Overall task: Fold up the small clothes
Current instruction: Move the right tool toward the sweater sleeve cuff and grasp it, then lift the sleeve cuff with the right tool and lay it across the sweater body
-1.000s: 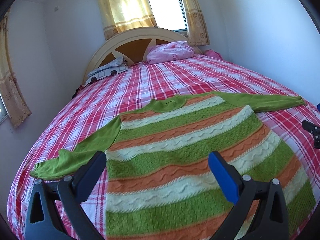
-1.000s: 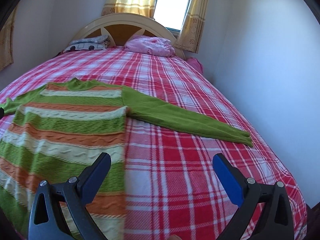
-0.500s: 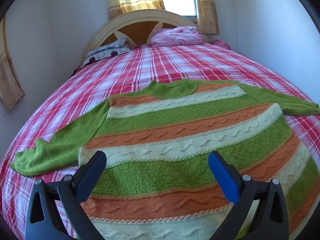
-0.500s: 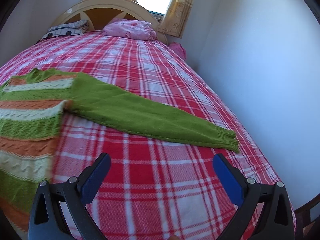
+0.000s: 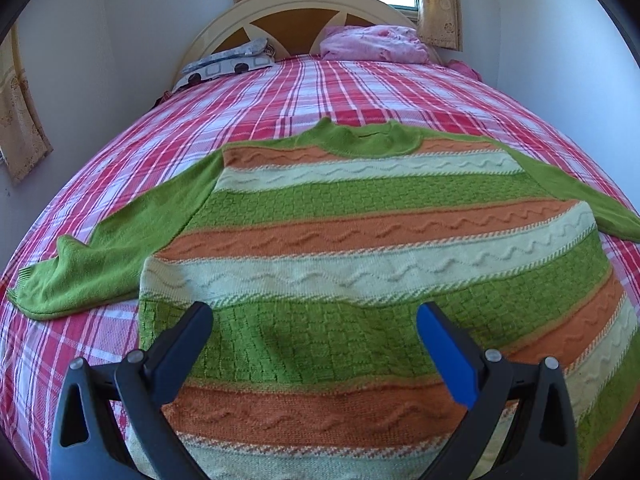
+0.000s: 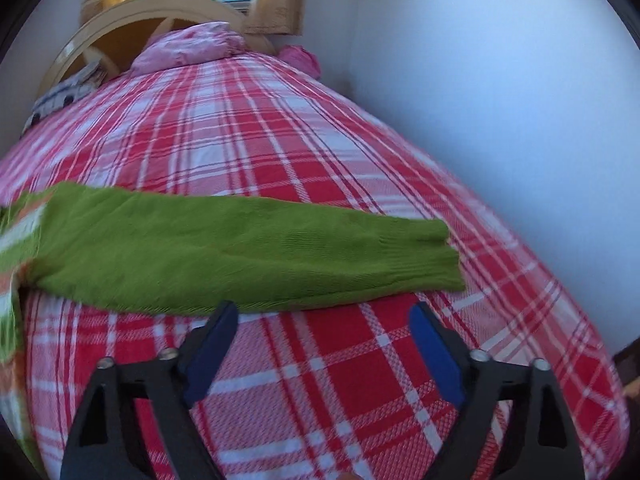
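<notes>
A striped sweater (image 5: pixel 360 240) in green, orange and cream lies flat and face-up on a bed covered by a red-and-white plaid sheet (image 5: pixel 280 92), its collar pointing toward the headboard (image 5: pixel 304 12). The left gripper (image 5: pixel 314 316) hangs over the sweater's lower body, its blue-padded fingers spread wide with nothing between them. One plain green sleeve (image 5: pixel 100 256) trails off toward the bed's left edge, its cuff close to where the sheet drops away. The right gripper (image 6: pixel 322 316) hangs just short of the other sleeve (image 6: pixel 240 256), which stretches straight out across the plaid sheet (image 6: pixel 320 380); its fingers also stand wide apart and hold nothing, with the near fingertip just beside the sleeve's lower edge. The sleeve's ribbed cuff (image 6: pixel 436 256) stops short of the bed's right side, which runs along a white wall (image 6: pixel 500 100). Bare plaid lies between the sweater and the headboard, where a pink bundle of bedding (image 5: pixel 372 42) and a patterned pillow (image 5: pixel 228 62) sit. Yellow curtains (image 5: pixel 438 0) frame a window above.
</notes>
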